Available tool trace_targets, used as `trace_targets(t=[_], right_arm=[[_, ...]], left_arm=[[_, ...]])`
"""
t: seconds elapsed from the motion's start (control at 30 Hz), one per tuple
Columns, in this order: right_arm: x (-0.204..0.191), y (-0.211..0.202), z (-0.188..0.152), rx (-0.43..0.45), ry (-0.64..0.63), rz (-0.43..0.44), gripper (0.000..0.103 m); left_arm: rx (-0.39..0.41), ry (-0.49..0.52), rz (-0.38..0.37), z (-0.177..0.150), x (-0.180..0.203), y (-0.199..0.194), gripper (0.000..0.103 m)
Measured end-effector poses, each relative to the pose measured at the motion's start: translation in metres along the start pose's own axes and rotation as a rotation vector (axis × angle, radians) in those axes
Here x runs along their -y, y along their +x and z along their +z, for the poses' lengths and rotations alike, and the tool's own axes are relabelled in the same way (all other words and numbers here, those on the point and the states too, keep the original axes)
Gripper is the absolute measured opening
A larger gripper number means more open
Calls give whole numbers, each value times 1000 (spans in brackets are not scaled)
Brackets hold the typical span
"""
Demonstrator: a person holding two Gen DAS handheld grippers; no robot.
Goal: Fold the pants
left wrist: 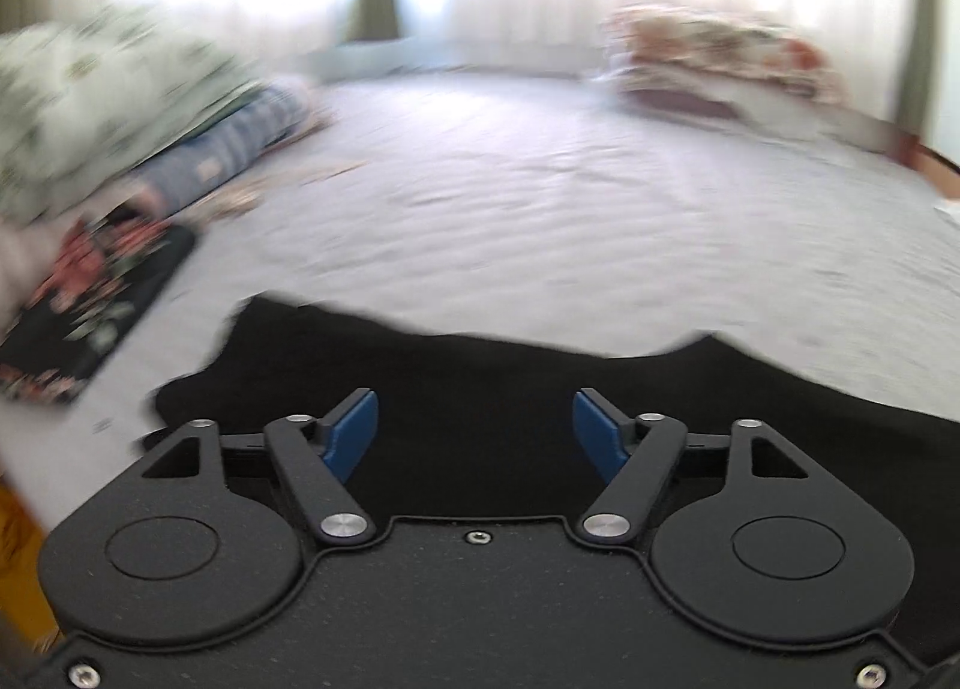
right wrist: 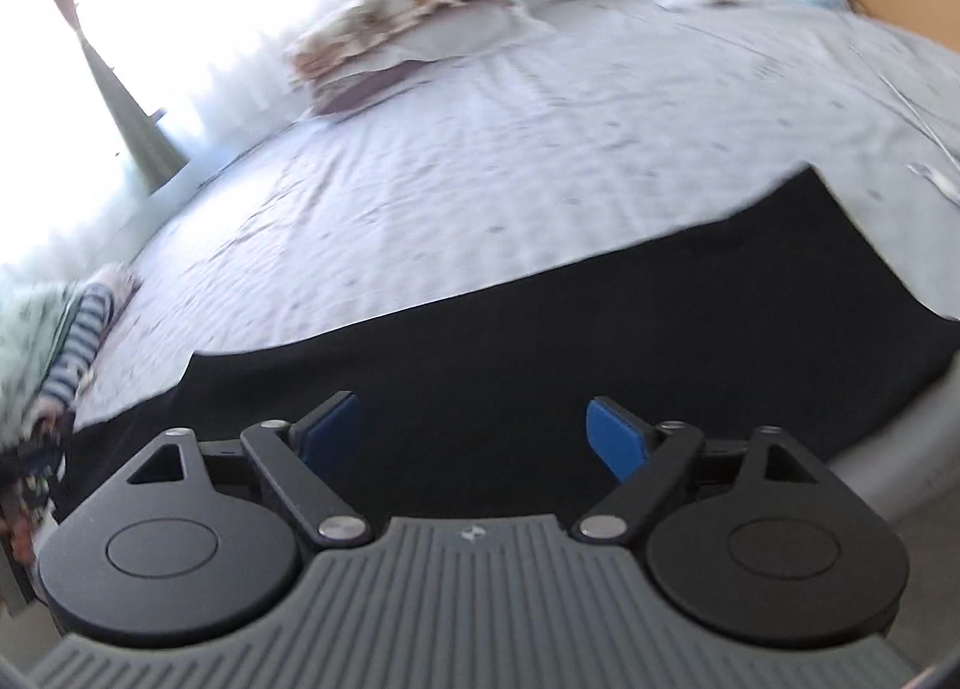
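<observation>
Pants (left wrist: 480, 383) lie flat on the bed (left wrist: 570, 197), black, under both spread, empty hand-held grippers: left hand-held gripper (left wrist: 475, 430), right hand-held gripper (right wrist: 474, 430). Only the left view shows floral fabric (left wrist: 90, 305) beside the pants.

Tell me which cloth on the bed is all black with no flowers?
The pants, spread flat just under the fingers. The folded cloth beside them is black too, but covered in red flowers.

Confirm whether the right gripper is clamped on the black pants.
No: the right gripper stands open above the black pants, nothing between its blue pads.
</observation>
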State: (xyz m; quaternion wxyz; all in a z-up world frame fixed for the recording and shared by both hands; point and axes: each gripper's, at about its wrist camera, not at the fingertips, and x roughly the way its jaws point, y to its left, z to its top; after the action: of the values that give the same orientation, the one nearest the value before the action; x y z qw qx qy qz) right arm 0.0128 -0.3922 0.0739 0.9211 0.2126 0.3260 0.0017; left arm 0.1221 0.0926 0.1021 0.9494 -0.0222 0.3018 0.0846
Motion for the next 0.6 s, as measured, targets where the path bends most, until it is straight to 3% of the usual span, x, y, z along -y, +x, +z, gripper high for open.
trace_targets(t=[0.13, 0.23, 0.33, 0.6], right_arm=[[-33, 28, -24, 50, -59, 18, 92], [-45, 49, -45, 85, -81, -24, 92], [-49, 67, -65, 90, -104, -84, 92], [-47, 63, -98, 138, -233, -107, 92]], left_arm=[[21, 44, -142, -11, 59, -10, 78], [32, 76, -218, -25, 100, -12, 79], [23, 95, -263, -39, 134, -11, 79], [17, 169, -310, -84, 195, -3, 79]])
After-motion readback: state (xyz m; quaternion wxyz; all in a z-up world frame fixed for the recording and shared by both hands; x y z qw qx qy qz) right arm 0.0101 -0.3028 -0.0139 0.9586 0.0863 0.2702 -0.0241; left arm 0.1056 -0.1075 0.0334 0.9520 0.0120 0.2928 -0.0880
